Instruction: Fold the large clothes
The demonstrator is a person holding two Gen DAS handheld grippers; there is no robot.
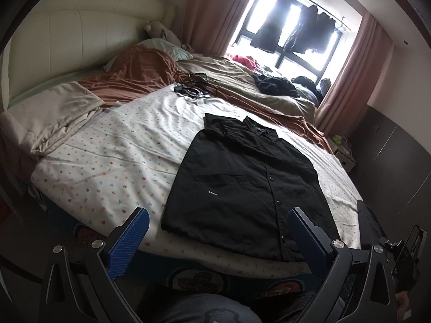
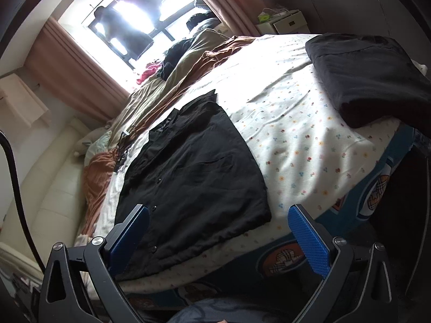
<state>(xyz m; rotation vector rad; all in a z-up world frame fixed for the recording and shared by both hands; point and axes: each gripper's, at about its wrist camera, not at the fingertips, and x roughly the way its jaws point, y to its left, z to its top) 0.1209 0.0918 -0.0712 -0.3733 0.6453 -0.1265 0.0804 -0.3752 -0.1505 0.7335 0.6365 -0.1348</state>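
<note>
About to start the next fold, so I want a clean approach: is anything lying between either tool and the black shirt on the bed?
Nothing visible blocks either one. The left tool and the right tool both hang open just short of the black shirt, with only its near hem and the floral sheet in front of them.

One black button-front shirt (image 1: 242,185) lies on one floral-print white bedsheet (image 1: 113,156); one folded dark grey garment (image 2: 369,75) sits apart. Two blue-padded grippers appear: left (image 1: 218,218), right (image 2: 218,215). One beige pillow (image 1: 54,113), one rust-brown blanket (image 1: 134,72), two pink curtains (image 1: 212,10), one white nightstand (image 2: 285,21).
</note>
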